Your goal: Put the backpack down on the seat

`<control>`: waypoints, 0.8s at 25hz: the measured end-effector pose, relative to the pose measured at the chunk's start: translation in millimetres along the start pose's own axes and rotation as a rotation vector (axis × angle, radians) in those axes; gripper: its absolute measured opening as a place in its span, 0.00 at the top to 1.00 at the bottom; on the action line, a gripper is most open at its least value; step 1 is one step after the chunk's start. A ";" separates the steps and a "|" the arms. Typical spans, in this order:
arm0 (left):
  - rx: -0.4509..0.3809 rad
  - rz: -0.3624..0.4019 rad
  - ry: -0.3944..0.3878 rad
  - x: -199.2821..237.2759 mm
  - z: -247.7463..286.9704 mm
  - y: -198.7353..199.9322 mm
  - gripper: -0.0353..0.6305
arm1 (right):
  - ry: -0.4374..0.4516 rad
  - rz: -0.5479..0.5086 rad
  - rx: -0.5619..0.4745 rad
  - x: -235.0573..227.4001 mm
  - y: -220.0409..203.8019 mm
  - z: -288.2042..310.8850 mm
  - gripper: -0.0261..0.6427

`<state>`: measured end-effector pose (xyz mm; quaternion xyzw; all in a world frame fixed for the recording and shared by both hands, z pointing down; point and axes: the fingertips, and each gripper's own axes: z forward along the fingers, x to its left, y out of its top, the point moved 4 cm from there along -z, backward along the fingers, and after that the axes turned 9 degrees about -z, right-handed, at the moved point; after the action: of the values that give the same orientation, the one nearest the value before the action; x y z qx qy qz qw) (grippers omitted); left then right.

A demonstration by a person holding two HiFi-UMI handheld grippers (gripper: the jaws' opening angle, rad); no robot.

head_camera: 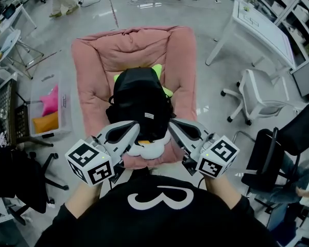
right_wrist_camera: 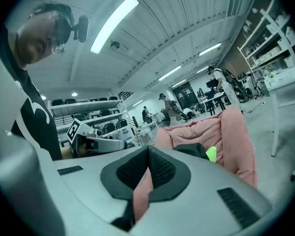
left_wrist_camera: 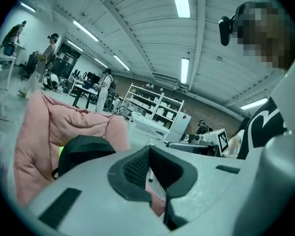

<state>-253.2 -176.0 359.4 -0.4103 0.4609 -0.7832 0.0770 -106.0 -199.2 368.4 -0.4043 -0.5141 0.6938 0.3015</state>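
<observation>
Backpack point(head_camera: 139, 99) sits on the pink seat point(head_camera: 92, 55); placement appears complete. Left gripper point(head_camera: 131, 130) and right gripper point(head_camera: 174, 126) are closed and empty. The next move is likely to draw both clear.

- The glossy grey floor point(head_camera: 216, 86) carries a pink padded fabric seat point(head_camera: 92, 76) and, near it, a clear plastic box point(head_camera: 66, 107).
- On the seat lies a black fabric backpack point(head_camera: 139, 102); a neon green item point(head_camera: 157, 70) shows from behind it.
- A white soft item point(head_camera: 147, 149) lies at the seat's near edge, touching the backpack.

A white swivel chair point(head_camera: 258, 94) stands near a white bench point(head_camera: 265, 32); a clear bin point(head_camera: 65, 104) holds what may be cushions.
</observation>
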 end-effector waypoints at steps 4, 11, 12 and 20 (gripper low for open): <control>0.004 0.030 -0.005 -11.9 2.5 -0.8 0.94 | 0.018 0.004 -0.007 5.4 4.6 -4.1 0.95; 0.025 0.073 0.006 -18.7 7.1 4.3 0.94 | 0.003 -0.004 -0.010 1.0 10.4 -9.3 0.95; 0.027 0.072 0.007 -18.0 7.4 3.7 0.94 | 0.002 -0.005 -0.009 0.6 10.3 -9.2 0.95; 0.043 0.073 0.021 -8.5 5.6 2.2 0.94 | -0.006 -0.005 -0.001 0.6 7.0 -1.2 0.95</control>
<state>-244.2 -176.7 354.2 -0.3830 0.4594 -0.7939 0.1096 -105.3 -200.2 361.3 -0.4014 -0.5164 0.6939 0.3014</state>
